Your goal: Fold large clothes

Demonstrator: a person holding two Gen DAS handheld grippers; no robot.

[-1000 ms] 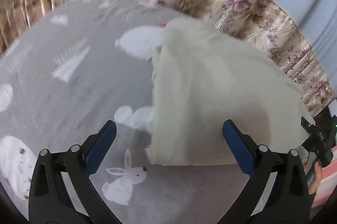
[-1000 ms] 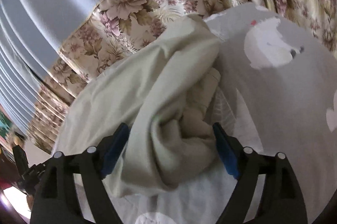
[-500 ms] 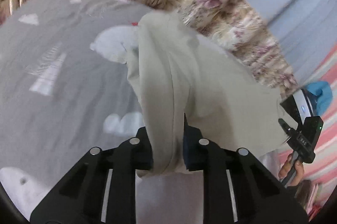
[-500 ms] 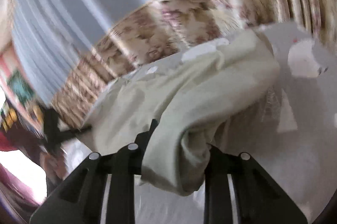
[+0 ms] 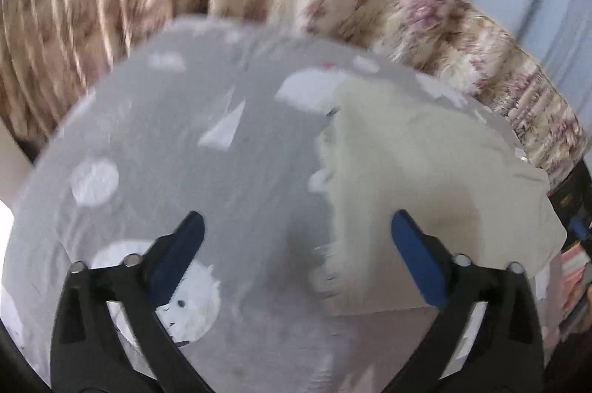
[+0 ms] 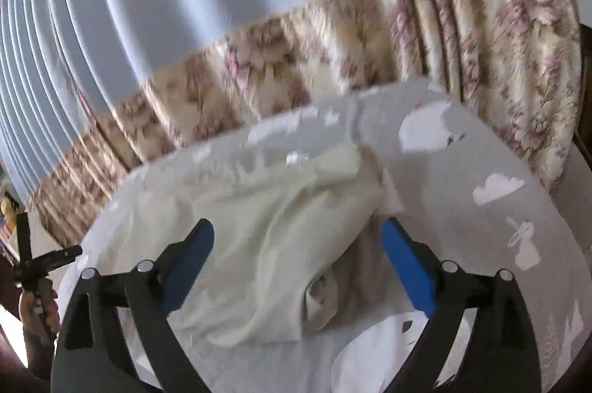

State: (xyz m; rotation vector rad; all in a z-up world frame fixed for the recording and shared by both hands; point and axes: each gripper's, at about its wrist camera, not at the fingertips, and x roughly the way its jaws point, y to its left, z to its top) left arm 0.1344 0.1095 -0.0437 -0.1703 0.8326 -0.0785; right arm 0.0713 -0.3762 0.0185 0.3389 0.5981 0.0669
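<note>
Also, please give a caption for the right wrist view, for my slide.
Right tool open above a cream garment lying rumpled on the grey animal-print bedsheet.

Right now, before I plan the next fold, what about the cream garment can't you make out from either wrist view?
- Left wrist view: motion blur smears the cream garment; its left hem reads only as a ragged edge.
- Right wrist view: the garment's folds hide what type it is, and any sleeves or collar.
- Right wrist view: the right tool's open fingers cover its near corners.
- Both: underside hidden against the grey bedsheet.
</note>
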